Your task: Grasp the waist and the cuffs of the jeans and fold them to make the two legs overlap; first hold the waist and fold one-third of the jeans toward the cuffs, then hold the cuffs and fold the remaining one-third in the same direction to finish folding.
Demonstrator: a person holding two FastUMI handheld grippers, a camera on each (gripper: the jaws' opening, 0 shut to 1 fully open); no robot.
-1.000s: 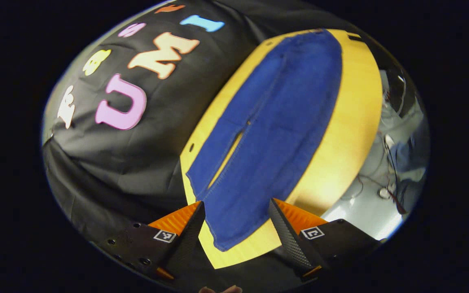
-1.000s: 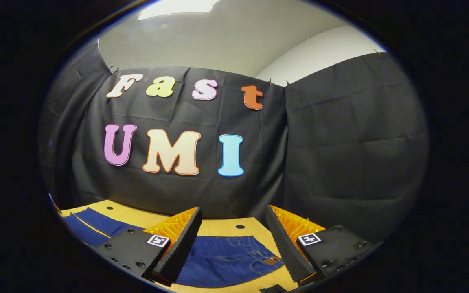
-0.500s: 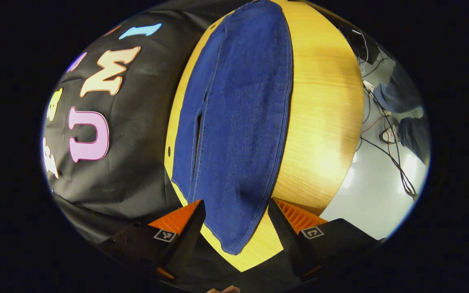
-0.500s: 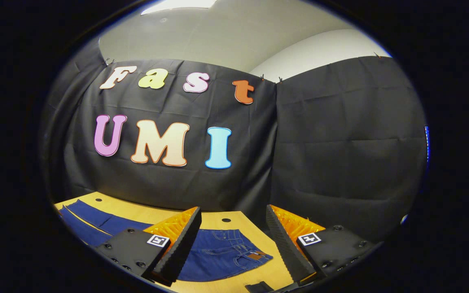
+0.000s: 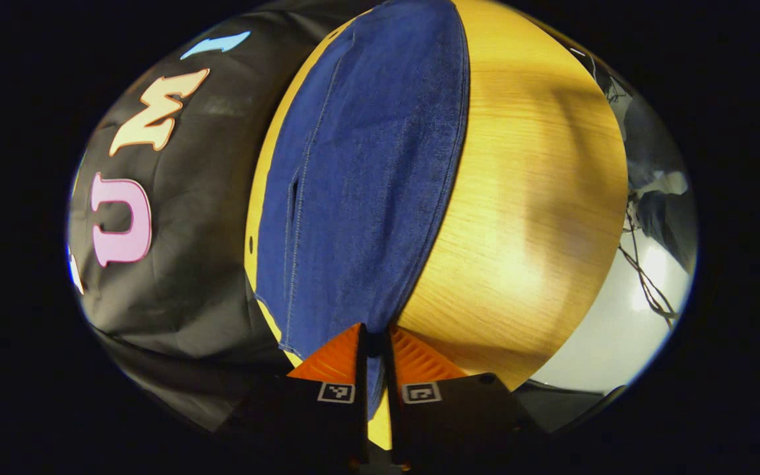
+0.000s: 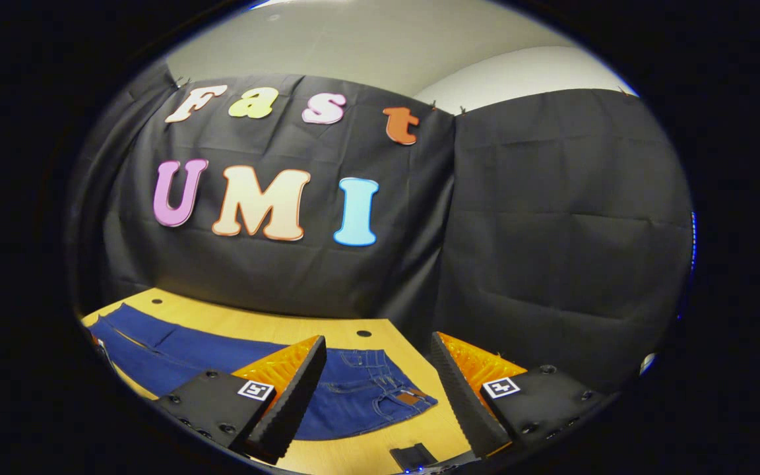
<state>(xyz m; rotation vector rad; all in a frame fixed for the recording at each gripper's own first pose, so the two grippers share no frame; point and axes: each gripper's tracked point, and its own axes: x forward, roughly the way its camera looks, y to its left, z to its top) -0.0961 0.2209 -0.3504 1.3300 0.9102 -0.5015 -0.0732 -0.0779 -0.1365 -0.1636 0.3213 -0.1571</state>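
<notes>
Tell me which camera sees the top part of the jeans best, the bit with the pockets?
The right gripper view: the waist, with its pockets and brown patch, lies between the open fingers. The left gripper view shows the legs stretching away from the cuff end.

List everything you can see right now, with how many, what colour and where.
jeans: one, blue, flat on the table
table: one, light wood, under the jeans
cables: several, dark, on the pale floor beside the table
small flat object: one, black, near table edge by the waist
left tongs: one, orange and black, closed on a jeans cuff
right tongs: one, orange and black, open above the waist
</notes>
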